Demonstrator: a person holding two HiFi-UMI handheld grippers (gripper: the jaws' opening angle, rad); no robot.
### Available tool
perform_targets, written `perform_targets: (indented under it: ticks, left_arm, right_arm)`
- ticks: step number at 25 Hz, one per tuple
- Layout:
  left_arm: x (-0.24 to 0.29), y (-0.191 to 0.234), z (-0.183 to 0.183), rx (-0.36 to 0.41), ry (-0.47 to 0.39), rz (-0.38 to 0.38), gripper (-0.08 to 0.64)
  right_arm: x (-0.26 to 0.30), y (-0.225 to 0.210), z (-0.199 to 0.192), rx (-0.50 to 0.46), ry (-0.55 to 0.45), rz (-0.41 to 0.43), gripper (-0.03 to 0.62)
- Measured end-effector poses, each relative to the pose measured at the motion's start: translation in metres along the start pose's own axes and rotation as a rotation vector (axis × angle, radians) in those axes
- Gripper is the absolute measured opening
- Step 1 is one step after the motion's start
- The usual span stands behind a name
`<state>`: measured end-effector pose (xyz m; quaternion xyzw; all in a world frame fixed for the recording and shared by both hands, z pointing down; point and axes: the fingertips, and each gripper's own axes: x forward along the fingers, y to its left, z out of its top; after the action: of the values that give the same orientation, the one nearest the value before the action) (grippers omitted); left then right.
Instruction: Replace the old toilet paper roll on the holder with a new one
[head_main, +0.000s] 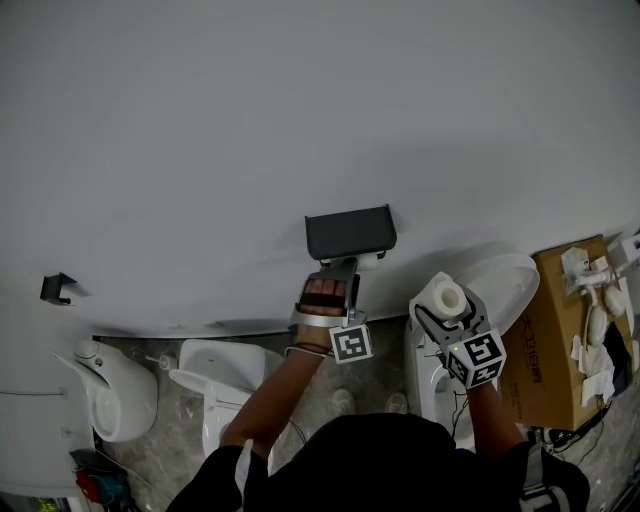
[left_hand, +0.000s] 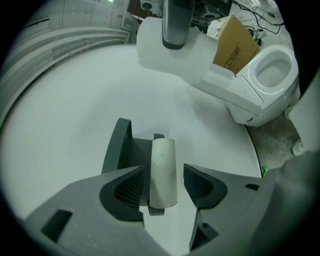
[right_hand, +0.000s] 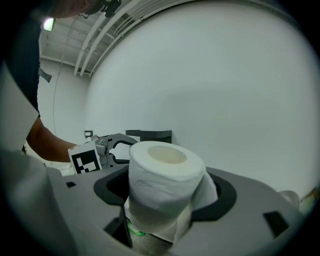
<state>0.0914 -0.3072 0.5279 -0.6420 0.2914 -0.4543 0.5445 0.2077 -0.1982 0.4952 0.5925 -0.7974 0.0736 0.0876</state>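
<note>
The left gripper (head_main: 340, 270) sits at six o'clock of the dark grey wall holder (head_main: 350, 232), its jaws released astride the spent pale cardboard core (left_hand: 163, 170) on the spindle, apparently to pull it off. At four o'clock, the right gripper (head_main: 452, 312) clamps the fresh white toilet roll (right_hand: 162, 185), kept ready.

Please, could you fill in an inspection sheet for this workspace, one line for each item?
Surface: plain white wall, grey floor below.
Job's things: dark holder on the wall, carrying a bare cardboard tube; new roll not yet on the holder.
Clutter: cardboard box with white parts on top.
Grippers: left gripper open, with the tube between its jaws; right gripper shut on the new roll.
Cables: dark cables beside the box.
Surroundings: toilet, small wall bracket.
</note>
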Motion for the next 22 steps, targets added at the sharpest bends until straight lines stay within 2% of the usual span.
perform_targets:
  ticks: [5, 7, 15, 22]
  left_arm:
    - [0.008, -0.005, -0.003, 0.009, 0.033, -0.007, 0.22]
    - [0.007, -0.005, -0.004, 0.004, 0.033, -0.002, 0.17]
    - [0.009, -0.002, -0.002, -0.023, 0.019, 0.002, 0.167]
    - [0.013, 0.01, 0.017, 0.003, -0.025, 0.028, 0.168]
  right_arm:
    - [-0.004, -0.008, -0.007, 0.009, 0.012, 0.0, 0.33]
    - [-0.004, -0.01, -0.009, 0.008, 0.014, 0.001, 0.33]
    - [0.003, -0.014, -0.003, -0.005, 0.009, 0.013, 0.33]
    - [-0.005, -0.027, -0.002, -0.009, -0.001, -0.013, 0.33]
